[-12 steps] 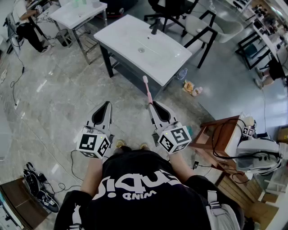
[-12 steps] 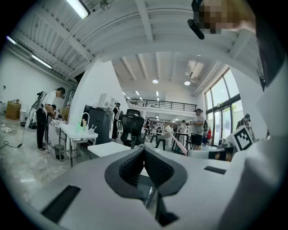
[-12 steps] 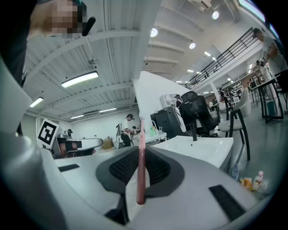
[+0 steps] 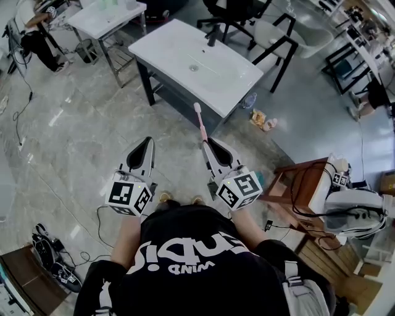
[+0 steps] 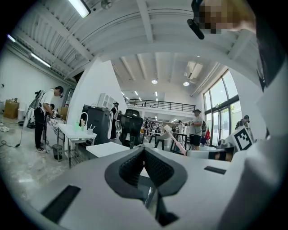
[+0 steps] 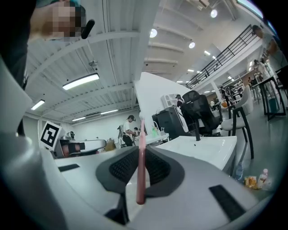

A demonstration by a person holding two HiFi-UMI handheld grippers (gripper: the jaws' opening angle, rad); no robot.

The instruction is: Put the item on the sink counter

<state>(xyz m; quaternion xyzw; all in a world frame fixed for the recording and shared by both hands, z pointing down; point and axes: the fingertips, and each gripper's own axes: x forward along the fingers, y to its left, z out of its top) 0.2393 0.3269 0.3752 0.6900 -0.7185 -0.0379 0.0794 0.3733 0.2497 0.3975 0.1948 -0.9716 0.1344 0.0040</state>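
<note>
Head view: barely any shift from half a second ago. Pink toothbrush (image 4: 200, 123) clamped in right gripper (image 4: 208, 143), near edge of sink counter (image 4: 166, 49) just ahead, so carrying remains. Left gripper view: left gripper (image 5: 144, 150) pressed together, empty. Right gripper view: pinching toothbrush handle.

The scene is evenly lit by long white ceiling strip lights (image 5: 82, 7); gripper views are bent by fisheye distortion, corners blackened.

head view hides pink toothbrush (image 4: 200, 121) lower handle within right claw (image 4: 207, 144), floor packets (image 4: 263, 120) too small to identify
</note>
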